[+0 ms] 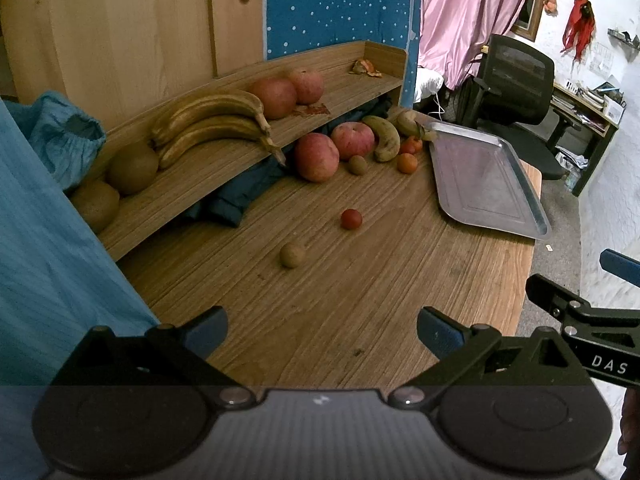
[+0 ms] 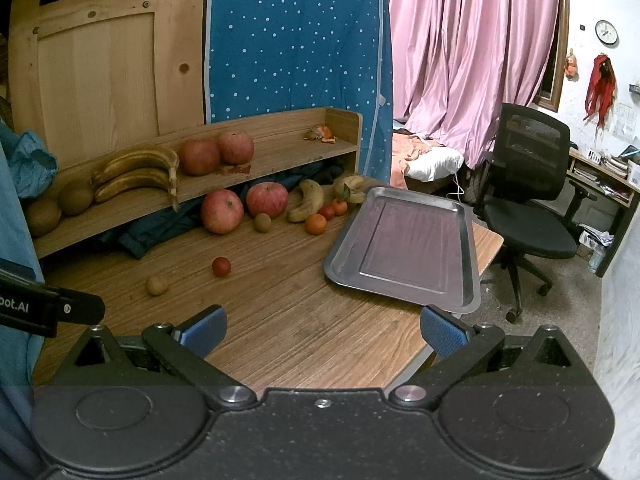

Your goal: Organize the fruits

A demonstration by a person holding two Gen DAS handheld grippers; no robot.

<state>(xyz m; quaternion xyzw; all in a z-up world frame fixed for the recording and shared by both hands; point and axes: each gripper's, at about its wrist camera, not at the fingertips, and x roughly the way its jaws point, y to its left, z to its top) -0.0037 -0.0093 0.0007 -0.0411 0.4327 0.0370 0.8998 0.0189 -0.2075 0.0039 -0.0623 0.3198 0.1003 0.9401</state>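
Note:
An empty metal tray (image 2: 404, 242) (image 1: 484, 176) lies at the table's right end. Beside it, against the shelf, sit two red apples (image 2: 222, 211) (image 1: 317, 157), a loose banana (image 2: 307, 201) (image 1: 386, 137), small oranges (image 2: 316, 224) (image 1: 407, 163) and a kiwi (image 2: 262, 222). A small red tomato (image 1: 351, 219) (image 2: 221, 266) and a brown round fruit (image 1: 293, 255) (image 2: 156, 285) lie alone mid-table. The shelf (image 2: 264, 168) carries a banana bunch (image 1: 216, 124), two apples (image 1: 288, 92) and brown round fruits. My left gripper (image 1: 322, 334) and right gripper (image 2: 322, 330) both hover open over the table's near part, holding nothing.
Dark blue cloth (image 1: 240, 196) is stuffed under the shelf. Orange peel (image 1: 366, 68) lies at the shelf's right end. Blue fabric (image 1: 44, 216) hangs at the left. A black office chair (image 2: 532, 200) stands right of the table, pink curtains (image 2: 472, 60) behind.

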